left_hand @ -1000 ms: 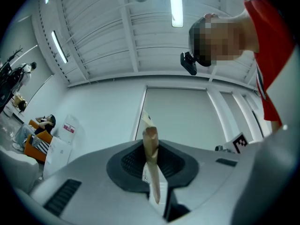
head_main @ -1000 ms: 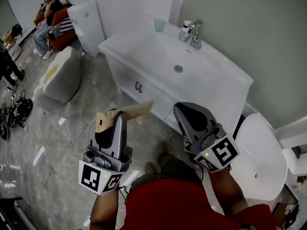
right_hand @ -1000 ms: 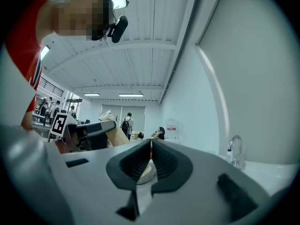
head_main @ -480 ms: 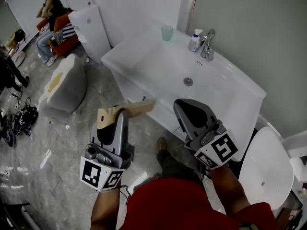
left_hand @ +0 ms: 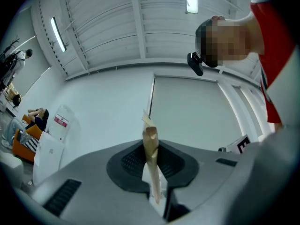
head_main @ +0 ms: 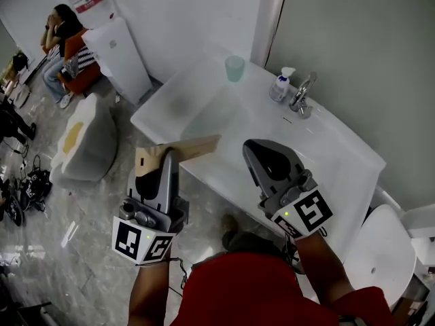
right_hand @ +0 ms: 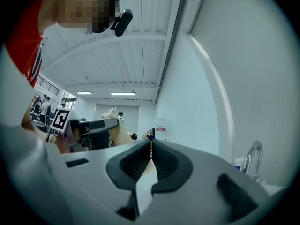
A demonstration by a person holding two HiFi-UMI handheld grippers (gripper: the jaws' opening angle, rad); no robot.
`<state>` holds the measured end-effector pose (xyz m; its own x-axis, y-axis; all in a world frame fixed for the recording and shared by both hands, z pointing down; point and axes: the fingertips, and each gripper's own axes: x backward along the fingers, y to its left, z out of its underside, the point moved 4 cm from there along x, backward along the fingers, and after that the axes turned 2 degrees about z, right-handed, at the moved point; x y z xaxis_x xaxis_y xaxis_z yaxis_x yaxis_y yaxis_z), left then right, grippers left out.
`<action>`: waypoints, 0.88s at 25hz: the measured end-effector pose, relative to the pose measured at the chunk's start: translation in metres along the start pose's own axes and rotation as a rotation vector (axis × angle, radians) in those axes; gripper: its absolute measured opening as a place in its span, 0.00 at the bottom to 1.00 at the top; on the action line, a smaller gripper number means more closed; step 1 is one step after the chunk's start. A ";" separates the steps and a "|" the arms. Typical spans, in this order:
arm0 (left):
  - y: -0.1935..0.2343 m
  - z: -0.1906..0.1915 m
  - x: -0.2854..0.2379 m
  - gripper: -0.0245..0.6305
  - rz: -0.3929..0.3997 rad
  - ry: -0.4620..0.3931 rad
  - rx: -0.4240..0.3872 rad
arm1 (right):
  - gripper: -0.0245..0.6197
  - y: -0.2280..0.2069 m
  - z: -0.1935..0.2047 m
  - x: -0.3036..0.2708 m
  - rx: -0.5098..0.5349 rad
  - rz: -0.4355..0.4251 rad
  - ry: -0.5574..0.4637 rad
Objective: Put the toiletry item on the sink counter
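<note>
My left gripper (head_main: 168, 157) is shut on a flat tan cardboard toiletry packet (head_main: 192, 147), which sticks out to the right, just over the front edge of the white sink counter (head_main: 166, 111). In the left gripper view the packet (left_hand: 151, 150) stands edge-on between the pads of the left gripper (left_hand: 153, 175). My right gripper (head_main: 255, 148) is shut with nothing in it and hovers over the counter's front edge beside the basin. In the right gripper view the right gripper (right_hand: 151, 154) has its jaws pressed together.
A green cup (head_main: 234, 68), a soap bottle (head_main: 281, 85) and a faucet (head_main: 303, 95) stand along the counter's back. A toilet (head_main: 378, 258) is at the right, a grey beanbag (head_main: 86, 140) and a white dispenser (head_main: 117, 48) at the left. People sit at the far left.
Both grippers have travelled forward from the floor in front of the cabinet to the counter's front edge. The packet stays gripped in the left one.
</note>
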<state>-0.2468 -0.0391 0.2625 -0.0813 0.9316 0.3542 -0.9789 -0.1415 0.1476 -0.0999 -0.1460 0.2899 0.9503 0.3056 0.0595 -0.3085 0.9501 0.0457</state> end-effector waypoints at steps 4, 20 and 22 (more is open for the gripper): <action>0.032 0.016 -0.051 0.13 0.004 0.017 0.004 | 0.08 -0.043 0.006 -0.034 0.018 0.059 0.007; 0.144 0.094 -0.231 0.13 0.138 0.104 0.014 | 0.08 -0.145 0.051 -0.136 0.058 0.340 0.111; 0.157 0.107 -0.254 0.13 0.160 0.119 0.016 | 0.08 -0.159 0.058 -0.149 0.059 0.388 0.124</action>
<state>-0.3594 -0.3340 0.2939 -0.2577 0.9298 0.2628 -0.9487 -0.2950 0.1134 -0.1949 -0.3464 0.3314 0.7600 0.6489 -0.0366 -0.6432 0.7591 0.1007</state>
